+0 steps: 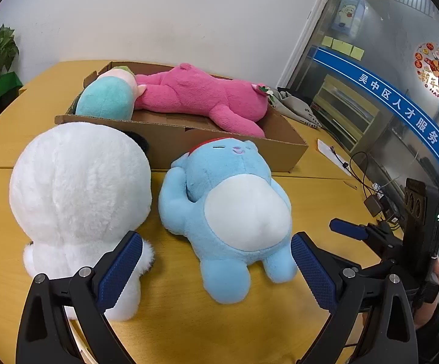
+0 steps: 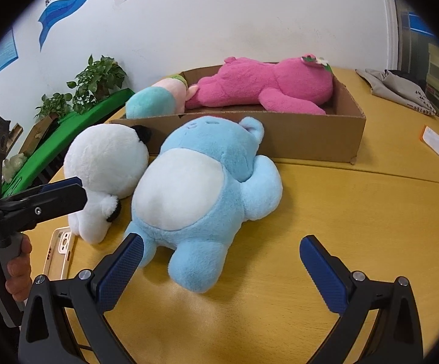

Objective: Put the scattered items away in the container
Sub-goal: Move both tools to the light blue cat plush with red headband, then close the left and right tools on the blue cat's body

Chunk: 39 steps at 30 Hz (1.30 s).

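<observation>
Four plush toys: two in the cardboard box [image 1: 283, 148], a pink plush [image 1: 201, 97] and a teal-and-pink plush [image 1: 107, 98]; two on the counter [image 1: 325, 191] just before it, a white plush [image 1: 79, 194] and a blue plush [image 1: 231, 209], touching. Only in the right wrist view: a phone case [image 2: 58, 254] on the counter beside the white plush. Only in the left: cables [image 1: 368, 188] at the counter's edge. Left tongs [image 1: 216, 261] wide open, holding nothing, one pad against the white plush, blue plush's legs between. Right tongs [image 2: 222, 257] wide open, empty, left pad touching the blue plush's foot.
</observation>
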Motion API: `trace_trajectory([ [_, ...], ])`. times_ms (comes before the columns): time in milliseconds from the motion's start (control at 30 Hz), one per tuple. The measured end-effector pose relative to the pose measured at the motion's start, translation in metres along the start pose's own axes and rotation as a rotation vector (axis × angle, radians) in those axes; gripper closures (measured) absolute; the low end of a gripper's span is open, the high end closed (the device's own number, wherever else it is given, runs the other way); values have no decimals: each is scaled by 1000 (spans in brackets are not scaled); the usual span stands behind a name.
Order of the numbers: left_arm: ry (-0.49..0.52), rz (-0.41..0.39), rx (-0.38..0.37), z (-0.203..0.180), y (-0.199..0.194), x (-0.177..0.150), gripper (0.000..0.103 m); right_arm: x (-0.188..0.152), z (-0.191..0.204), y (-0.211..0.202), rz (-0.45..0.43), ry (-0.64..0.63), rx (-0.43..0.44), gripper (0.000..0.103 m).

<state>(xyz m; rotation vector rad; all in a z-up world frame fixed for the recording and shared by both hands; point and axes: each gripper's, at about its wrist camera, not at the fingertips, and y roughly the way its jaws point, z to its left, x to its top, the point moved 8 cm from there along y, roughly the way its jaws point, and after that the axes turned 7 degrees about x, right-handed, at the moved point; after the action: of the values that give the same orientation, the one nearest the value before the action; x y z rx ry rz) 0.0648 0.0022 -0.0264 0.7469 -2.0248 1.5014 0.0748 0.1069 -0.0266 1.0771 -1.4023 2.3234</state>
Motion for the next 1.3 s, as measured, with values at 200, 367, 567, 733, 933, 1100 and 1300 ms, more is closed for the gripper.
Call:
trace_trajectory([
  [200, 13, 5, -47, -6, 14, 16, 3, -8, -7, 15, 43, 24, -3, 0],
  [367, 46, 46, -99, -11, 48, 24, 2, -10, -6, 30, 56, 29, 3, 0],
  [567, 163, 123, -75, -34, 81, 4, 2, -25, 7, 52, 112, -48, 6, 57],
  [733, 172, 137, -100, -43, 81, -7, 2, -32, -3, 46, 101, -17, 35, 61],
  [933, 160, 178, -174, -59, 73, -20, 4, -39, -22, 15, 113, -70, 43, 65],
  [1100, 63, 154, -224, -53, 67, -1, 4, -56, -27, 0, 175, -55, 110, 50],
  [1300, -53, 232, -227, -35, 87, 1, 1, -41, -41, -19, 94, 11, 127, 26],
])
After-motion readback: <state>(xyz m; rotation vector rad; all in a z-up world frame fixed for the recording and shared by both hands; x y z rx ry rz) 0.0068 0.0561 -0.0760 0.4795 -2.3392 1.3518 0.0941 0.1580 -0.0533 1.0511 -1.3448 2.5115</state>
